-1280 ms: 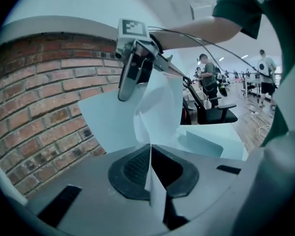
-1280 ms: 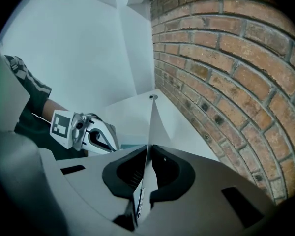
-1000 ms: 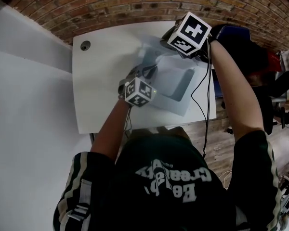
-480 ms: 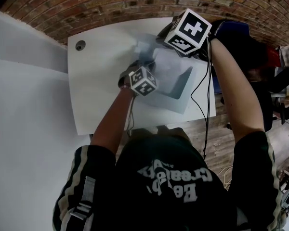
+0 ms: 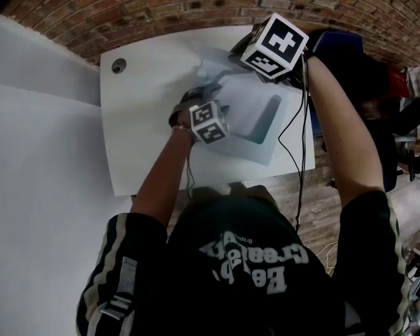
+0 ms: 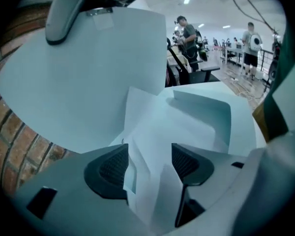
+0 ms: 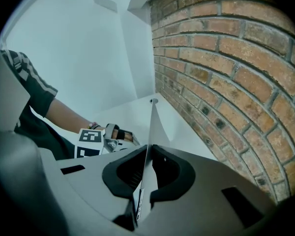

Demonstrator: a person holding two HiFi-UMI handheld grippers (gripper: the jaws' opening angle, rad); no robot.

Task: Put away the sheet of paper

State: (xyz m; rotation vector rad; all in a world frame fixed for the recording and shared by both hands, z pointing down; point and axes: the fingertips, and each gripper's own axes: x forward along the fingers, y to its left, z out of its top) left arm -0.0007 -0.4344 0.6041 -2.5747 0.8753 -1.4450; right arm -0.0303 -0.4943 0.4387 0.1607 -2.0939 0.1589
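A white sheet of paper [image 6: 152, 132], creased, lies inside a translucent folder [image 5: 259, 128] on the white table [image 5: 147, 124]. My left gripper [image 5: 213, 96] [image 6: 150, 163] points down at it. Its jaws have just been opening, and they now stand apart with the paper's edge loose between the pads [image 6: 113, 168]. My right gripper [image 5: 248, 58] [image 7: 146, 154] is shut on the folder's upper cover [image 7: 152, 127], seen edge-on there. It holds the cover [image 6: 88, 73] raised over the paper.
A brick wall [image 5: 196, 5] runs along the table's far edge, close to the right gripper. A round cable hole [image 5: 119, 66] sits in the table's far left corner. Wooden floor [image 5: 315, 194] lies to the right. People [image 6: 187, 31] stand far off in the room.
The left gripper has moved a little toward the folder, sunk slightly and rolled. The right gripper and the raised cover have stayed where they were.
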